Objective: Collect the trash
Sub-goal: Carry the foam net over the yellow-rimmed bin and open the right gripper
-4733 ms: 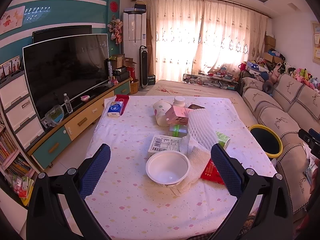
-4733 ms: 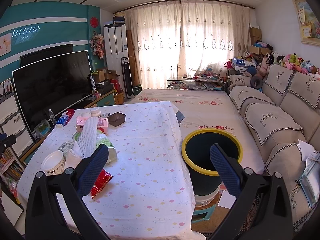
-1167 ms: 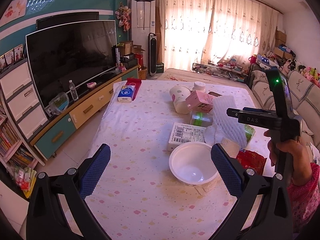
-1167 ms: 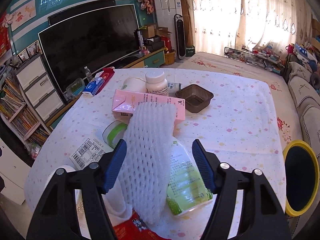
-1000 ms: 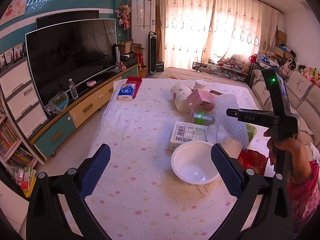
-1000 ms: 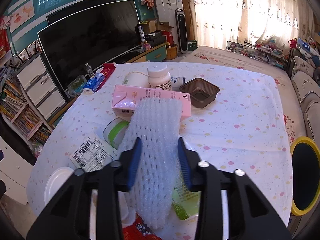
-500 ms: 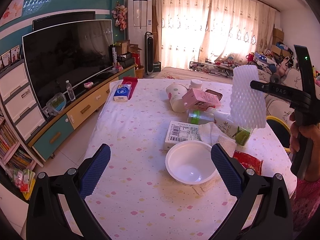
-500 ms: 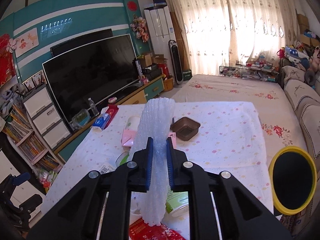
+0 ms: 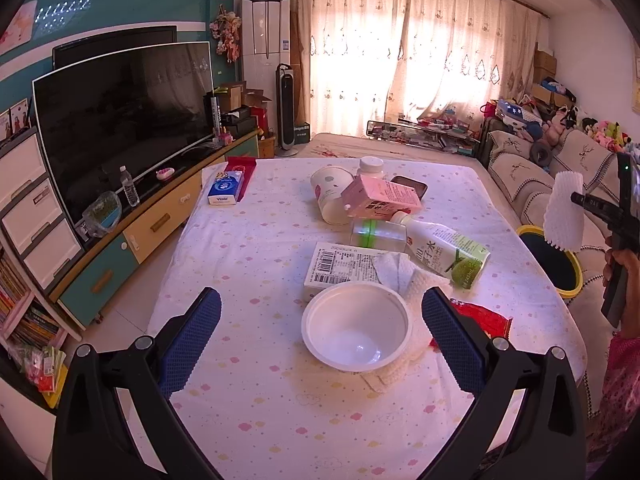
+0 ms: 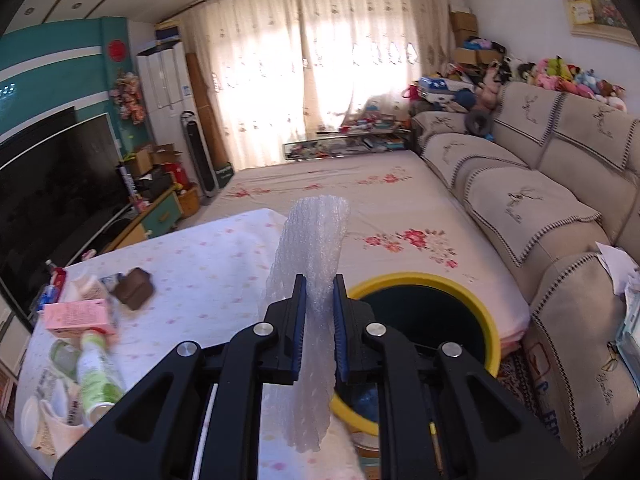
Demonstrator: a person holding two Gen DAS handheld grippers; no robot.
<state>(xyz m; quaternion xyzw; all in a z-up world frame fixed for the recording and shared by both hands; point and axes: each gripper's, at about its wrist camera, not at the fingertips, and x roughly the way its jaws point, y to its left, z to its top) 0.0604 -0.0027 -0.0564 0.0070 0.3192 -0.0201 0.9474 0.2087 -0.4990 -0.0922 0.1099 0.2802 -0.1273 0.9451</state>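
Right tongs (image 10: pixel 319 304) clamping foam net (image 10: pixel 310 264) beside bin rim (image 10: pixel 486 312)

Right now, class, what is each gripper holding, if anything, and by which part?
The right gripper clamps the white foam net sleeve across its middle, both ends free. The left gripper holds nothing.

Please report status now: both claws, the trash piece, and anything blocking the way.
Right claw shut on foam net, beside yellow-rimmed bin. Left claw open over white bowl. Nothing blocking.

right gripper (image 10: pixel 320 308) clamped, left gripper (image 9: pixel 320 344) agape
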